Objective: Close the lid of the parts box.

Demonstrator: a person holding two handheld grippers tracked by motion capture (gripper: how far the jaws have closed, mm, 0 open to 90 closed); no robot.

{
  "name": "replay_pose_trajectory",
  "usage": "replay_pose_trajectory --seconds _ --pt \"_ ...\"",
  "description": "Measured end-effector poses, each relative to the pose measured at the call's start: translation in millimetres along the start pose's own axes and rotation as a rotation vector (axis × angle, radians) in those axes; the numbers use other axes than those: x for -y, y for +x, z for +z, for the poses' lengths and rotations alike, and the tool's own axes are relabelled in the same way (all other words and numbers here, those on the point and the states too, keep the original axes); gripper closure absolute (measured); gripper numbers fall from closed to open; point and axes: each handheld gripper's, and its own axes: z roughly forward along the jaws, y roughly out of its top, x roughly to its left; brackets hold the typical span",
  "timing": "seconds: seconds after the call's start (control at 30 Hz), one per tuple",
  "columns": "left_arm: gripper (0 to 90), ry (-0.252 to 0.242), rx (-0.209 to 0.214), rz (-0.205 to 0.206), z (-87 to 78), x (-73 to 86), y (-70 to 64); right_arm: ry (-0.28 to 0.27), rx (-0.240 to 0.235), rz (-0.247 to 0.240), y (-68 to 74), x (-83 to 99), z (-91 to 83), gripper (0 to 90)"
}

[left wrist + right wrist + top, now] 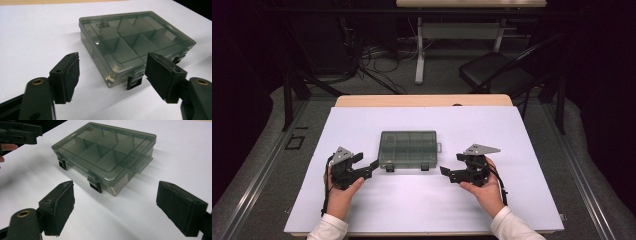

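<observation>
table (362, 125) bright, evenly lit | surroundings dark | shadows soft | slight blur

We see a flat, rectangular organiser box of smoky translucent grey plastic (408, 148) (135, 42) (105, 152) lying level on the white table surface (422, 200), near its middle. Its lid is closed over divided compartments, with two dark latches (95, 185) along its near edge.

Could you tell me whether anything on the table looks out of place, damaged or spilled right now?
Nothing stands out. The smoky compartment box lies flat and closed on the white sheet, both latches down, compartments apparently empty. The left gripper and right gripper sit open on either side, touching nothing.
</observation>
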Motion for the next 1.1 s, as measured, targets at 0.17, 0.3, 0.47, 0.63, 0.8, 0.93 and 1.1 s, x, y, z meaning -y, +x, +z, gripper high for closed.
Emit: replay_pose_trajectory --seconds 0.17,0.3,0.47,0.63,0.8,0.93,1.1 --pt "19.3 -0.016 -0.027 -0.021 0.0 1.3 5.6 0.008 0.011 -0.014 -2.0 6.4 -7.4 14.5" --pt "16.5 -0.032 -0.019 -0.047 -0.3 2.4 10.6 0.017 0.019 0.003 -5.3 12.4 -10.2 14.5" --pt "16.5 -0.035 -0.013 -0.048 -0.2 2.9 12.7 -0.006 0.014 0.061 -11.2 14.2 -12.6 14.6" --pt "16.5 -0.025 -0.021 -0.042 1.3 3.7 14.4 -0.004 0.042 0.048 -15.7 15.6 -11.7 14.6" --pt "16.5 -0.027 -0.027 -0.042 2.0 4.2 16.5 0.003 0.062 0.065 -23.4 19.4 -8.7 14.7" --pt "16.5 -0.028 -0.028 -0.046 1.9 4.4 18.1 0.005 0.074 0.082 -27.6 21.9 -7.8 14.7" --pt "16.5 -0.028 -0.029 -0.049 1.9 4.4 18.8 -0.002 0.072 0.087 -28.2 23.8 -6.5 14.7"
